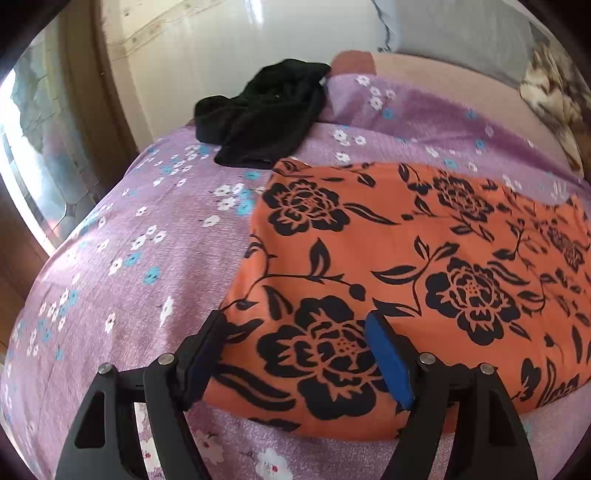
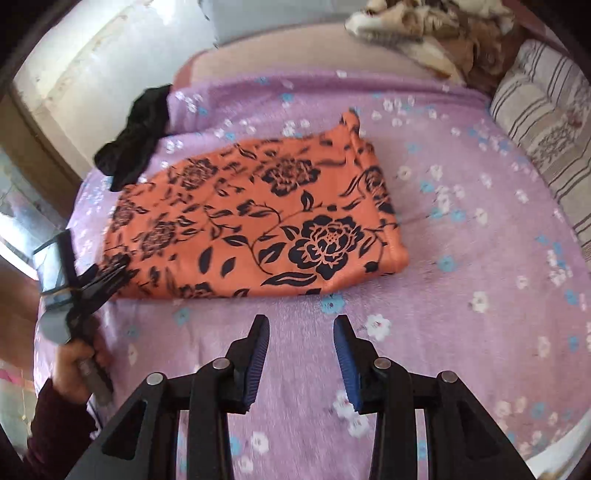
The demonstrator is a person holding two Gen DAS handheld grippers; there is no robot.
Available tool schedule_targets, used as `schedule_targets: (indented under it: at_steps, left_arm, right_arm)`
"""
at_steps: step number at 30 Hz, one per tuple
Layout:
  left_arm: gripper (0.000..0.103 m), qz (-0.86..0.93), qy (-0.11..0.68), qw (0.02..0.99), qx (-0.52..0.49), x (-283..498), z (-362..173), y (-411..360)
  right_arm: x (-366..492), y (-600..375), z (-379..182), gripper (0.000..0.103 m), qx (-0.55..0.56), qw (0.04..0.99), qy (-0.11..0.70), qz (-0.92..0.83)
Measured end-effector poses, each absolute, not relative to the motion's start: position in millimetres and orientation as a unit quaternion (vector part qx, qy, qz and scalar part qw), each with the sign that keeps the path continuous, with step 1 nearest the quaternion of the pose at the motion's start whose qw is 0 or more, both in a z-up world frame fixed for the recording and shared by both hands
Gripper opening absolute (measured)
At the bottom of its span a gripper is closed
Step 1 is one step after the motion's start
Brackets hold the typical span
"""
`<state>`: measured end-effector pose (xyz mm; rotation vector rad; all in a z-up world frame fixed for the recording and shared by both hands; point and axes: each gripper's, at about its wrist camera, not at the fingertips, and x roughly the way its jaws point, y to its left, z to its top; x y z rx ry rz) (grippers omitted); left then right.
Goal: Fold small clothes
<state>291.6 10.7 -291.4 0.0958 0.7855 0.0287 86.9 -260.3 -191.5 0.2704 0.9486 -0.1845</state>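
An orange garment with black flowers [image 1: 406, 258] lies folded flat on the purple flowered bedsheet [image 1: 122, 251]. My left gripper [image 1: 295, 319] stands open over the garment's near left corner. Its left finger sits at the cloth's edge and its right finger above the cloth, and the pads press on nothing. In the right wrist view the orange garment [image 2: 251, 221] lies ahead, with the left gripper [image 2: 116, 267] at its left end, held by a hand [image 2: 74, 360]. My right gripper [image 2: 301, 321] is open above bare bedsheet [image 2: 461, 295], short of the garment's near edge.
A crumpled black garment [image 1: 258, 114] [image 2: 136, 136] lies at the bed's far left edge. A striped pillow [image 2: 546, 147] lies on the right, and a heap of beige and brown cloth [image 2: 424, 29] at the far right. A wall and a window border the left.
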Motion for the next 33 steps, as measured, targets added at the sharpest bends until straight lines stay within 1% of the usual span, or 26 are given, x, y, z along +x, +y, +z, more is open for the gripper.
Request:
schedule_targets:
  at_steps: [3,4,5,7,9,13,16,19,23,25,28,29,33]
  left_arm:
    - [0.078,0.015,0.343,0.939,-0.004,270.9,-269.1,25.6]
    - [0.078,0.009,0.329,0.944,-0.011,263.5,-262.6,25.0]
    - [0.08,0.001,0.316,0.949,-0.014,256.6,-257.4,24.7]
    - [0.083,-0.013,0.299,0.954,-0.021,246.9,-253.4,24.8]
    - [0.083,-0.018,0.297,0.954,-0.018,243.3,-254.4,23.9]
    - [0.083,-0.012,0.313,0.949,-0.038,246.5,-255.5,27.7]
    - [0.083,-0.011,0.307,0.95,-0.057,245.6,-251.8,32.8]
    - [0.086,-0.003,0.311,0.948,-0.065,246.4,-250.6,32.1]
    - [0.086,-0.003,0.311,0.949,-0.058,246.3,-248.7,25.9]
    - [0.086,-0.008,0.318,0.946,-0.065,248.4,-243.3,24.2]
    - [0.087,-0.034,0.341,0.934,-0.103,252.3,-230.1,30.2]
    - [0.088,-0.029,0.344,0.932,-0.108,254.0,-225.5,32.3]
    - [0.089,-0.014,0.33,0.934,-0.14,259.4,-215.1,49.1]
  right_arm:
    - [25.8,-264.4,-134.7,0.041,0.093,0.899,0.414,-0.11]
    - [11.0,-266.6,-119.3,0.046,0.086,0.905,0.397,-0.125]
    - [-2.8,-270.7,-106.8,0.051,0.084,0.91,0.381,-0.139]
    - [-19.7,-277.6,-92.3,0.052,0.101,0.915,0.359,-0.154]
    - [-25.8,-277.3,-85.9,0.052,0.111,0.917,0.345,-0.165]
    - [-19.3,-260.6,-94.1,0.052,0.095,0.914,0.353,-0.176]
    - [-8.1,-248.6,-104.4,0.052,0.082,0.909,0.37,-0.172]
    - [2.0,-241.2,-110.9,0.052,0.078,0.907,0.377,-0.171]
    - [11.1,-236.9,-115.9,0.052,0.075,0.906,0.383,-0.165]
    - [16.1,-238.9,-120.5,0.052,0.085,0.906,0.384,-0.159]
    - [32.9,-245.2,-138.4,0.052,0.109,0.9,0.398,-0.137]
    - [40.8,-249.0,-147.0,0.052,0.123,0.898,0.404,-0.128]
    - [80.2,-265.9,-193.0,0.052,0.198,0.885,0.413,-0.081]
